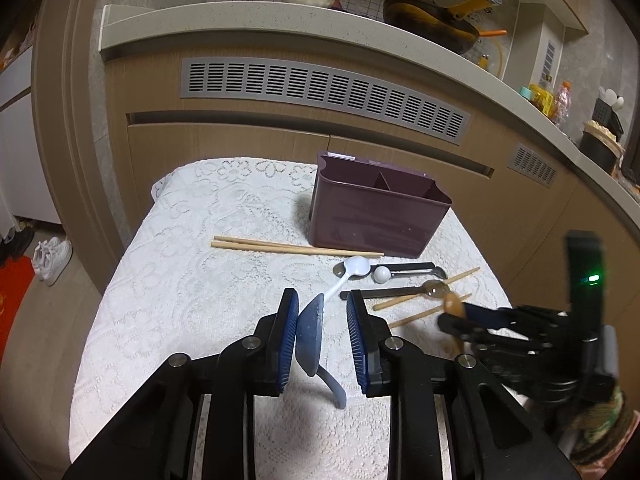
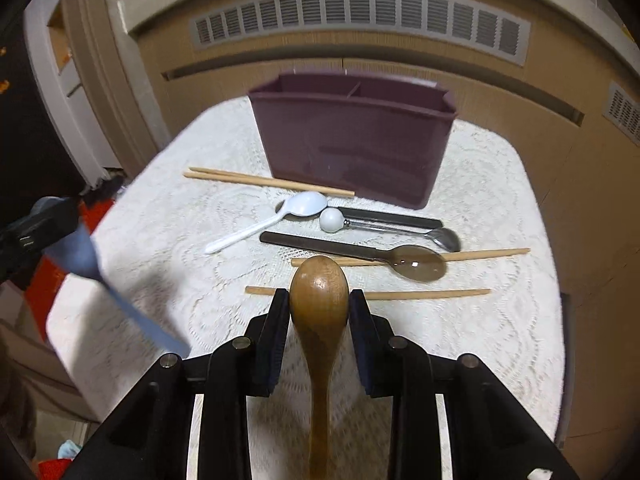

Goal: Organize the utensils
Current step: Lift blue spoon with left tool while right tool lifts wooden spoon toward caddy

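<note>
The right gripper (image 2: 319,304) clasps a glossy brown wooden spoon (image 2: 320,300), bowl up, in front of the purple caddy (image 2: 352,148). The left gripper (image 1: 322,320) has a pale blue spoon (image 1: 310,330) between its jaws, touching one pad; whether it is clamped I cannot tell.

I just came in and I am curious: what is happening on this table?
A person sorts utensils with two hand-held claws. The left claw holds a blue-grey spoon, the right claw holds a wooden spoon. The purple caddy looks empty; chopsticks and other spoons lie on the lace cloth.

Spoons (image 2: 303,204) and chopsticks (image 2: 268,179) lie before purple caddy (image 2: 352,144).
</note>
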Available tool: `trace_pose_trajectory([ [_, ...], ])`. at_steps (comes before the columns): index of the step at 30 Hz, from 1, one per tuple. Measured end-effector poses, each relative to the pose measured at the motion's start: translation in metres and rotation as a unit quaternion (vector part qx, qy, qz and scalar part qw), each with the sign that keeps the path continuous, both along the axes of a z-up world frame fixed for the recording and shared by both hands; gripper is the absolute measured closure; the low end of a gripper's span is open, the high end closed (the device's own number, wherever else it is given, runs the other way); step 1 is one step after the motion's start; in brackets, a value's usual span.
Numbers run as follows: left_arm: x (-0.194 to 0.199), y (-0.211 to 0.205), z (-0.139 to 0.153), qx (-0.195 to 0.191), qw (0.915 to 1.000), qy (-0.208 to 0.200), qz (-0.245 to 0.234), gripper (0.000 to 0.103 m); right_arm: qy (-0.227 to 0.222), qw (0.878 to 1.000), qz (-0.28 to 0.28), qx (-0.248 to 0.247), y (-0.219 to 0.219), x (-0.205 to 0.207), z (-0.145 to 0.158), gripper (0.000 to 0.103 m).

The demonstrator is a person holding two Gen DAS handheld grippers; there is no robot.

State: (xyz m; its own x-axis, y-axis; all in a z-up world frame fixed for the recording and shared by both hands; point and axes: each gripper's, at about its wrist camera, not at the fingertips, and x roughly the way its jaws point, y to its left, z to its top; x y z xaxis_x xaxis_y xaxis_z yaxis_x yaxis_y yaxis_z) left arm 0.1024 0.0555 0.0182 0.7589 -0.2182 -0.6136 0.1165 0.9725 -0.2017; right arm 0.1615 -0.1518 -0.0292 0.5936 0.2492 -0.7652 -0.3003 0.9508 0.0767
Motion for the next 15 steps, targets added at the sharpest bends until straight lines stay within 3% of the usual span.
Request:
trace_pose_trajectory([
  [7, 0.001, 0.002, 0.002, -0.006, 1.0, -0.001, -0.002, 0.089, -0.02, 0.999, 0.006, 0.03, -0.012, -0.014, 0.031, 0.075],
  [15, -0.001, 0.0, -0.004, -0.001, 0.9999, 0.01, -0.008, 0.089, -0.039, 0.999, 0.009, 0.028, -0.015, -0.022, 0.045, 0.075],
])
